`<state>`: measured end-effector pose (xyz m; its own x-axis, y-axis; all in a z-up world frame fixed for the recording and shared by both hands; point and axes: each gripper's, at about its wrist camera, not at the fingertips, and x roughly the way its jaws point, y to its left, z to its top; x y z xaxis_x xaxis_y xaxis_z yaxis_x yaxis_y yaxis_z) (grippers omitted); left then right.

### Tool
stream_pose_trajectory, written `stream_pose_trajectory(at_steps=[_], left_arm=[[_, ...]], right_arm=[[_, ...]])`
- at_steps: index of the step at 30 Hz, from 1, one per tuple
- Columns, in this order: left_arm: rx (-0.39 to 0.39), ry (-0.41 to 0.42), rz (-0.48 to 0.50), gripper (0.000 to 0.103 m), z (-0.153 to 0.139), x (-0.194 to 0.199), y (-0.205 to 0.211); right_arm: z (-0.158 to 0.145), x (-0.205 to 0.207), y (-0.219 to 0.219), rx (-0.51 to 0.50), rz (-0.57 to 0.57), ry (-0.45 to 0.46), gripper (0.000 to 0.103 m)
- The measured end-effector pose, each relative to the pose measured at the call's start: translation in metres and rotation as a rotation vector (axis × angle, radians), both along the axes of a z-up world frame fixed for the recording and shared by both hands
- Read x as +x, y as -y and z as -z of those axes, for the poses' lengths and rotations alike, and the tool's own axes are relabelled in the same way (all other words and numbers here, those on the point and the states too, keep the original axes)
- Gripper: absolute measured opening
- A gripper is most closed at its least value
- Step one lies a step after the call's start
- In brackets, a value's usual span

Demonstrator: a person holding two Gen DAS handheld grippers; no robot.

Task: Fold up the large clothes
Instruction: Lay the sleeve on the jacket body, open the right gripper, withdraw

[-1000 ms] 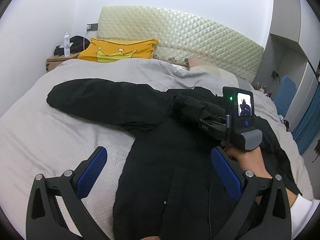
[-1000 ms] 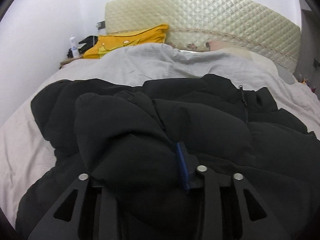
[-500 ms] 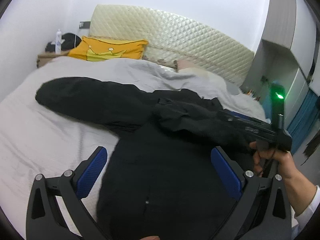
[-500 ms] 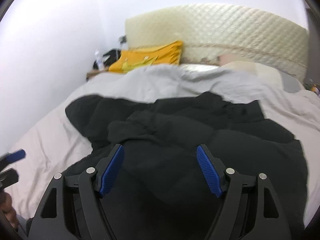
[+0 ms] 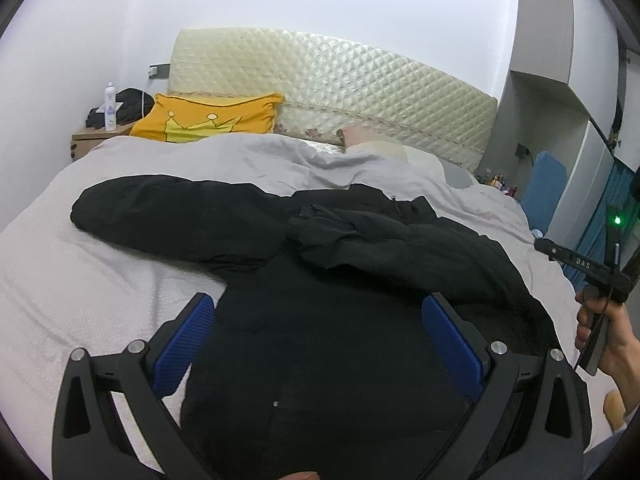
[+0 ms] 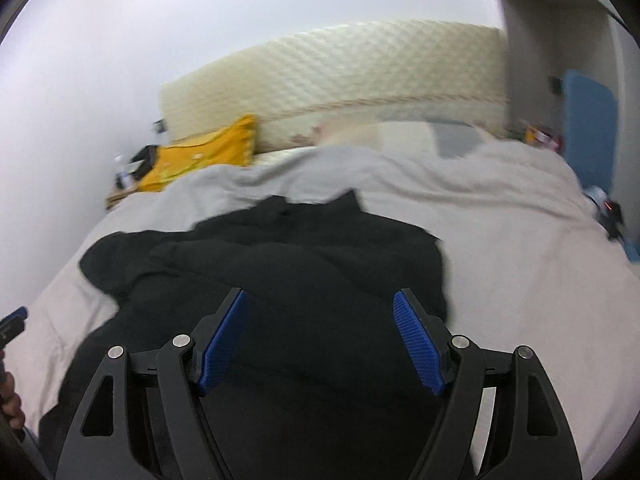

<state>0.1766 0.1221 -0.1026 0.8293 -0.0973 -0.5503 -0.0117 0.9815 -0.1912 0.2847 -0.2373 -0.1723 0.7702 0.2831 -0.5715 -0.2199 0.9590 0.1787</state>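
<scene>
A large black padded jacket [image 5: 328, 320] lies spread on the bed. Its left sleeve [image 5: 160, 208] stretches out to the left. Its right sleeve [image 5: 380, 240] is folded across the chest. My left gripper [image 5: 320, 340] is open and empty above the jacket's lower body. My right gripper [image 6: 320, 336] is open and empty above the jacket [image 6: 288, 280], and its body shows at the right edge of the left wrist view [image 5: 592, 276], held in a hand.
The bed has a grey cover [image 5: 80, 280] and a quilted cream headboard [image 5: 340, 88]. A yellow pillow [image 5: 208, 120] lies at the head. A nightstand [image 5: 88, 140] with a bottle stands far left. A blue chair [image 5: 544, 188] and cupboards are at the right.
My right gripper let go of the right sleeve, opened, and pulled back to the right. The sleeve now rests folded across the jacket. My left gripper stayed open.
</scene>
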Motion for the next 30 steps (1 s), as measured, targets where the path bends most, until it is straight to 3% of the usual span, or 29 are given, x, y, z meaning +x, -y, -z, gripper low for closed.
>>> stream_pose_trajectory(at_steps=[5, 10, 14, 17, 21, 30], left_arm=[[0.006, -0.007, 0.009, 0.103, 0.002, -0.001, 0.01], [-0.001, -0.033, 0.004, 0.103, 0.006, 0.0, 0.016], [0.012, -0.043, 0.008, 0.103, 0.008, 0.002, 0.024], [0.016, -0.048, 0.012, 0.103, 0.01, 0.003, 0.03], [0.035, -0.039, 0.012, 0.103, 0.009, 0.004, 0.037], [0.072, -0.027, 0.02, 0.103, 0.005, 0.009, 0.056]], right_arm=[[0.029, -0.007, 0.034, 0.004, 0.05, -0.038, 0.073], [0.067, 0.003, 0.043, 0.0, 0.075, -0.138, 0.068], [0.098, 0.019, 0.035, -0.068, 0.074, -0.248, 0.049], [0.104, 0.024, 0.029, -0.096, 0.081, -0.23, 0.047], [0.1, 0.023, 0.027, -0.093, 0.096, -0.172, 0.034], [0.094, 0.032, 0.051, -0.006, 0.203, -0.104, 0.031]])
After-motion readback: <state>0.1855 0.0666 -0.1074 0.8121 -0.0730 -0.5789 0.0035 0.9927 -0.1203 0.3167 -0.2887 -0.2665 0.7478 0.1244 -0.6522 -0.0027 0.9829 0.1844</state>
